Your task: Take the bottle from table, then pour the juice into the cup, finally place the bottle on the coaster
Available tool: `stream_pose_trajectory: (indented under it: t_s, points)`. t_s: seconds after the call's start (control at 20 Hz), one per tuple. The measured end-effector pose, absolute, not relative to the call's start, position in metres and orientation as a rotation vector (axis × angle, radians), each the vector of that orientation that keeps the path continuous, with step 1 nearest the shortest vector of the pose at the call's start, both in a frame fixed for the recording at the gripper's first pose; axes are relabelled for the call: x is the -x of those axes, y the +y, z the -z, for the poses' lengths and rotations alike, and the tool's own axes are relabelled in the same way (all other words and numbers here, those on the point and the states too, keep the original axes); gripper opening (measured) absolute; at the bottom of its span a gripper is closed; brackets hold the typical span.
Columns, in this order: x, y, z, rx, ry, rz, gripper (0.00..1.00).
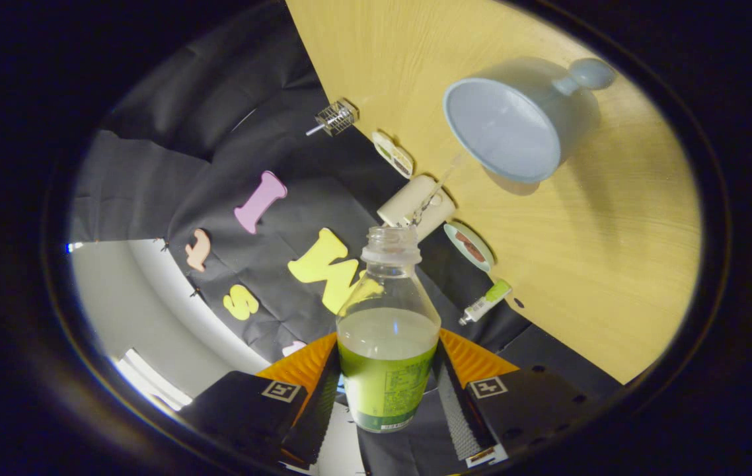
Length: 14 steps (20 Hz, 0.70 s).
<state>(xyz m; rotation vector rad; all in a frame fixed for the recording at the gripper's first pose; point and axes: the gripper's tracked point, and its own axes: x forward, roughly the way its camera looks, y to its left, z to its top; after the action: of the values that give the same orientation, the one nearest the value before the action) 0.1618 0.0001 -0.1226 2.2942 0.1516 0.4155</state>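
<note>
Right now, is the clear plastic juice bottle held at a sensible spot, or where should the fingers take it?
Sensible: the fingers press the clear plastic juice bottle from both sides on its straight labelled body, below the tapering shoulder, leaving the open neck free to pour.

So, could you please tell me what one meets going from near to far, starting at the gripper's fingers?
gripper shut on the bottle → bottle's open mouth → cream cylinder → light blue cup on the wooden table.
</note>
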Motion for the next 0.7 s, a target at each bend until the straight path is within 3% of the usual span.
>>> stream_pose_trajectory:
  t_s: [0.7]
  points:
    - [-0.15, -0.028, 0.08, -2.394, 0.077, -0.457, 0.77]
